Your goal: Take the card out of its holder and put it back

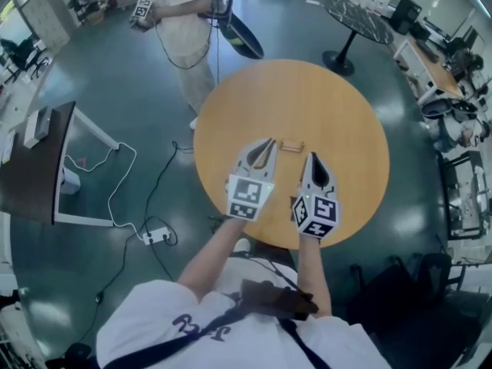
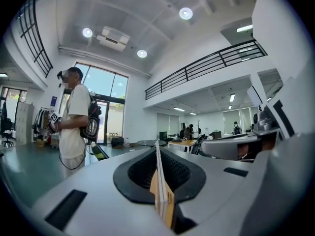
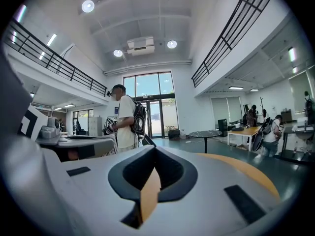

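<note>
A small wooden card holder lies near the middle of the round wooden table. My left gripper hovers just left of the holder. In the left gripper view, this gripper is shut on a thin white card seen edge-on between the pads. My right gripper sits just right of the holder and a little nearer to me. Its jaws are shut with nothing between them, and only the table's wood shows through the gap behind the tips. In both gripper views the holder is hidden.
A person stands beyond the table's far left edge, holding grippers. Behind the wooden table stands a dark round table. A dark desk is at the left. Cables and a power strip lie on the floor.
</note>
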Available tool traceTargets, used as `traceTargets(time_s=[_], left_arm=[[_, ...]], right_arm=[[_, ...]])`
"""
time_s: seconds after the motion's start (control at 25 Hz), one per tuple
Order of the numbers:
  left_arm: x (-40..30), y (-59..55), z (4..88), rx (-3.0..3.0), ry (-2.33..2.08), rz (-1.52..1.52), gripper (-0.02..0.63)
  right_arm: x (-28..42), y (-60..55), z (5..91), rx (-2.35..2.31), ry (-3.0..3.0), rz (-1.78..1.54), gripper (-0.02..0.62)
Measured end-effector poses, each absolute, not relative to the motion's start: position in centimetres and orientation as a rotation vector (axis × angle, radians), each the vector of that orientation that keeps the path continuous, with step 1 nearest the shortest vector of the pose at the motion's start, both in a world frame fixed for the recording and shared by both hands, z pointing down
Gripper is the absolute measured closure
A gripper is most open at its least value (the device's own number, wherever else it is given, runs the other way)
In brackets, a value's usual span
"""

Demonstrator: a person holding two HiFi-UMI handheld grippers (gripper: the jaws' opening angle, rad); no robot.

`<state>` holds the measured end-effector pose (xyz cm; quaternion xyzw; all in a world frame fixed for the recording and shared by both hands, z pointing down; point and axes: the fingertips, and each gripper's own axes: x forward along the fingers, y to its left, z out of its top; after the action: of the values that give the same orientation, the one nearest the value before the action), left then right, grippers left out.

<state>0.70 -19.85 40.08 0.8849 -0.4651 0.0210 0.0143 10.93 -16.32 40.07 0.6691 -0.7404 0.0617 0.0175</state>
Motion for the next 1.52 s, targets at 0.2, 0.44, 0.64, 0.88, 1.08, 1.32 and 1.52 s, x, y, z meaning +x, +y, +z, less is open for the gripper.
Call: traceTargets(time_s=[0.2,0.44,0.64,0.88,1.08,1.32,1.52], left_arm=[[0.7,-20.1,40.9,2.755,-1.415,0.076,0.578],[1.2,-20.8,41.5,2.777,-1.350,0.079,0.578],[1.7,-21.5,42.7,2.800,-1.301,0.124,0.578],[2.7,-22.9,44.5,2.821,-1.233,0.200,0.578],[3.4,-24.9,46.0,2.848,-1.158,0.278,0.578],[4.1,-27.8,48.4,2.929,-1.032,0.431,0.578],[5.5,-29.8,49.1,2.989,-0.890,0.435,0.578]], right_arm=[[10.6,-16.4,40.4,2.074,-2.306,0.205,0.583],[11.4,-16.4,41.2,2.075,-2.293,0.238,0.582],[12.8,-16.6,42.4,2.086,-2.274,0.287,0.582],[14.5,-17.0,44.2,2.074,-2.258,0.362,0.581],[15.8,-17.7,45.6,2.069,-2.235,0.433,0.581],[16.9,-18.3,47.6,2.049,-2.211,0.509,0.582],[17.2,-18.5,49.0,2.018,-2.211,0.572,0.581]])
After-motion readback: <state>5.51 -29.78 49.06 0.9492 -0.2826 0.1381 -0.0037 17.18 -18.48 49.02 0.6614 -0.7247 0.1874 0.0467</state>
